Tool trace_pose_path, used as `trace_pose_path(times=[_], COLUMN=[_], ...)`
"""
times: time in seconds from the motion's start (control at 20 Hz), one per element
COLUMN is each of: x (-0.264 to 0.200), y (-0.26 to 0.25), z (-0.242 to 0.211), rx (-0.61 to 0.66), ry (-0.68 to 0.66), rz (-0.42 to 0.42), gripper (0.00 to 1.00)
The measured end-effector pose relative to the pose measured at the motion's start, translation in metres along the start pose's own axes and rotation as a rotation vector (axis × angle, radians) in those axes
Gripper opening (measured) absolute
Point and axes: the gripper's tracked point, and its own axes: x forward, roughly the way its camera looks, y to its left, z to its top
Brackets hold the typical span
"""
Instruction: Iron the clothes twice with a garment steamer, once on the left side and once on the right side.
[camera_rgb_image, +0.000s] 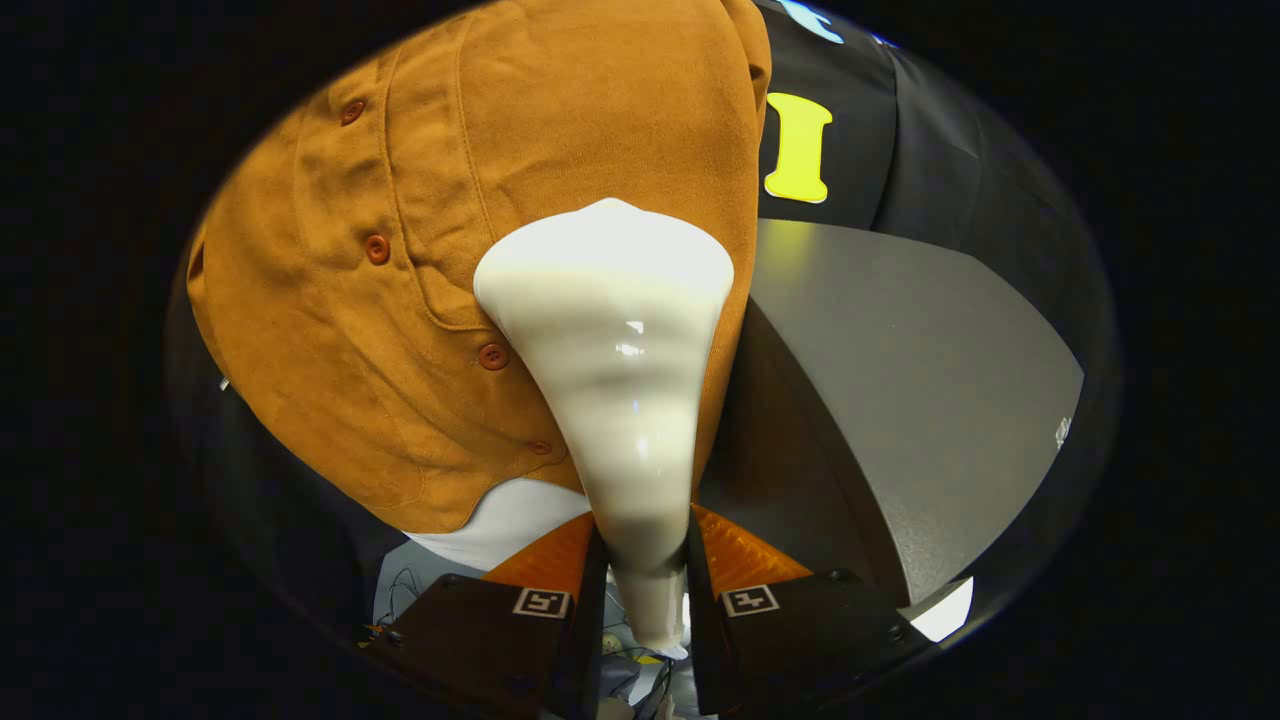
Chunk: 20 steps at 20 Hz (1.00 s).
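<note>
Both fingers (585, 600) of the gripper (645, 600) are clamping the narrow neck of the garment steamer (615, 330), one pressing from 9 o'clock and one from 3 o'clock, so the jaws are standing together on it with only the handle's width between them. Its cream body is running straight ahead from between the jaws toward 12 o'clock, widening into a broad head that is lying against the brown shirt (500, 180). That head is sitting on the shirt's right-hand panel, just at 3 o'clock of the button placket; four buttons (377, 249) are showing in a line curving from 11 o'clock down toward the steamer's neck. A chest pocket seam is running just at 9 o'clock of the head. A white lining or undershirt (510, 515) is peeking out under the shirt hem, just ahead of the left finger. A grey tabletop (900, 380) is lying at 3 o'clock of the steamer, well apart from the head. Whether steam is coming out, I cannot tell.
</note>
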Motion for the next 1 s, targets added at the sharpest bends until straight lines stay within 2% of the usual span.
trace_pose_path(times=[0.25, 0.5, 0.75, 1.0], x=[-0.029, -0.082, -0.137, -0.164], y=[-0.003, 0.001, 0.027, 0.062], z=[0.018, 0.069, 0.109, 0.126], rx=[-0.010, -0.015, -0.062, -0.087], ry=[-0.064, -0.245, -0.417, -0.504], rz=[-0.015, -0.024, -0.001, 0.058], gripper=[0.40, 0.40, 0.40, 0.40])
